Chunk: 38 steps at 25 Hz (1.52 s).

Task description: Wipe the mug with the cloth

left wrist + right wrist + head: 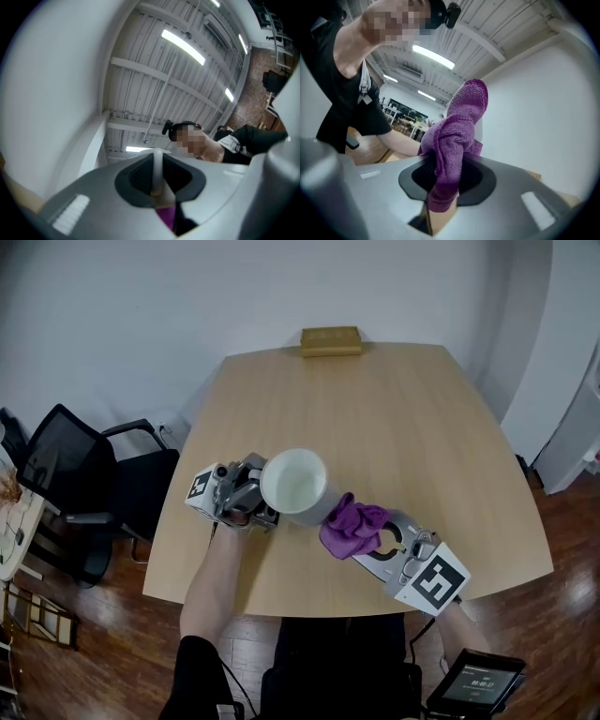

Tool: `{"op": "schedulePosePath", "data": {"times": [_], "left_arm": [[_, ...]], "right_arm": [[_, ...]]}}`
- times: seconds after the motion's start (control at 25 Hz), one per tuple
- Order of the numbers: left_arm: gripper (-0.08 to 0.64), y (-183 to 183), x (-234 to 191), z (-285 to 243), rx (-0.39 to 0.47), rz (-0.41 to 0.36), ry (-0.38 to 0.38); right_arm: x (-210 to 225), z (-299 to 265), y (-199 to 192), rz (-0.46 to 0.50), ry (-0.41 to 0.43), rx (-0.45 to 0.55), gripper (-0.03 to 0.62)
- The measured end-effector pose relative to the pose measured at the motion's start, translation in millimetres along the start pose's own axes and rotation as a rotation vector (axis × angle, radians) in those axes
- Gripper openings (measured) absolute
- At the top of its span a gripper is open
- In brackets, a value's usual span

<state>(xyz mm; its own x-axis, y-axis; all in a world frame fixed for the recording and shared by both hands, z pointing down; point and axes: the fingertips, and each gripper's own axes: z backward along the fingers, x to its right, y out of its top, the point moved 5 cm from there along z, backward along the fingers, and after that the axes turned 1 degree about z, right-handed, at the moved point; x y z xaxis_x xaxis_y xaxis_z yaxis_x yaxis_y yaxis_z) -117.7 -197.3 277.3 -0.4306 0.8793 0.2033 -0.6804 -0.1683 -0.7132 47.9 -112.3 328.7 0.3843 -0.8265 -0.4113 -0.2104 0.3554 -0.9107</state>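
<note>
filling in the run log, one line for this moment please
left gripper: shut on mug | right gripper: shut on cloth | cloth against mug's side | both held over table

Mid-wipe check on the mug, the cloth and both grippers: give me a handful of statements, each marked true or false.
1. The left gripper is shut on the white mug. True.
2. The right gripper is open and empty. False: it is shut on the purple cloth.
3. The cloth lies spread flat, well apart from the mug. False: it is bunched up against the mug's outer side.
4. A tan box sits at the far edge of the table. True.
5. The mug's opening faces the head camera. True.
</note>
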Motion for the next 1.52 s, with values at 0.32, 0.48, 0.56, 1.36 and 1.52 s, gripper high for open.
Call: {"op": "schedulePosePath", "data": {"times": [0.32, 0.48, 0.56, 1.36, 1.52], "left_arm": [[0.064, -1.8, 6.3, 4.3, -0.018, 0.034, -0.073], [0.064, -5.7, 7.9, -3.1, -0.023, 0.045, -0.097], [0.064, -6.9, 8.8, -5.0, -0.022, 0.050, -0.107], [0.064, -5.3, 18.9, -13.1, -0.025, 0.063, -0.168], [0.064, -6.7, 20.9, -17.0, -0.030, 0.063, -0.181]], "right_arm": [[31.8, 34.1, 59.7, -0.141, -0.082, 0.271, 0.077], [34.7, 46.7, 104.1, -0.101, -0.015, 0.454, 0.077], [30.0, 34.7, 104.0, -0.090, 0.022, 0.436, 0.077], [48.6, 56.8, 89.8, -0.208, -0.004, 0.536, 0.078], [40.0, 37.7, 76.4, -0.234, 0.072, 0.545, 0.078]]}}
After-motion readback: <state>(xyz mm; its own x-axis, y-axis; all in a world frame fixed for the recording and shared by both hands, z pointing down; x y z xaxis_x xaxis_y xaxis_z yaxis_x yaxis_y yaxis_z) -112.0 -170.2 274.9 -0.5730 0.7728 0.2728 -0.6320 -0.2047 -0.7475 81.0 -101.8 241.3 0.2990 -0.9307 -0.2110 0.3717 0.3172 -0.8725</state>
